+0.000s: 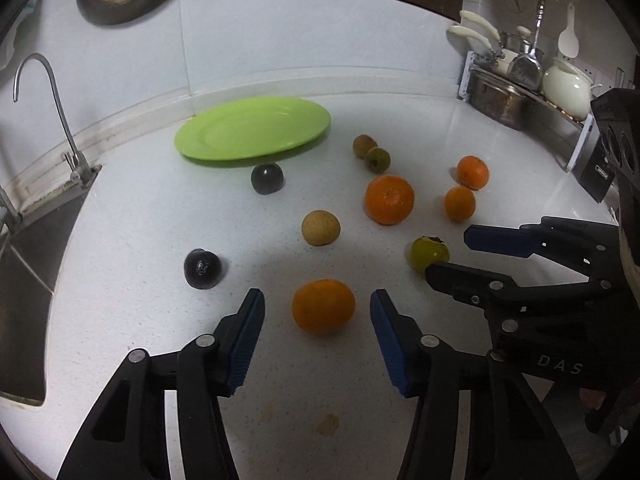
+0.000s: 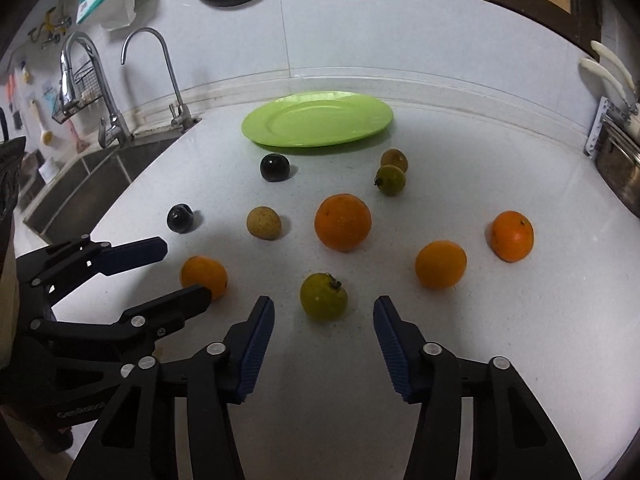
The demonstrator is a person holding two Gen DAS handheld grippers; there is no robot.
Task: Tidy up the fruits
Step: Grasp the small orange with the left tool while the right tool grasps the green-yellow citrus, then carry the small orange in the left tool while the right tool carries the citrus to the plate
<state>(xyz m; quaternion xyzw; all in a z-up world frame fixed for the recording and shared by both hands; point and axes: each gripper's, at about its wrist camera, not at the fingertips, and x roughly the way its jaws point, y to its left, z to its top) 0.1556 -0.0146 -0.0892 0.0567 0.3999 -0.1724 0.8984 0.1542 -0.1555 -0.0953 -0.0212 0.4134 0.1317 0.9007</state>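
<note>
The left gripper (image 1: 318, 308) stands with its jaws apart on either side of the nearest orange (image 1: 323, 306), pads clear of the peel. The right gripper (image 2: 324, 306) is likewise parted, straddling a green persimmon (image 2: 323, 297) without touching it. No motion can be told from these views.

On the white counter (image 2: 500, 340) lie ten fruits: four oranges, one green persimmon, two dark plums, one tan round fruit and two small green-brown ones touching each other. The largest orange (image 2: 343, 222) sits mid-counter; the tan fruit (image 2: 263, 223) is beside it.

Farthest back, the green plate (image 2: 316, 119) lies bare near the wall. A sink (image 2: 92, 176) bounds the counter on the left, a dish rack (image 1: 516, 100) on the right. Open counter lies between the fruits and the plate.
</note>
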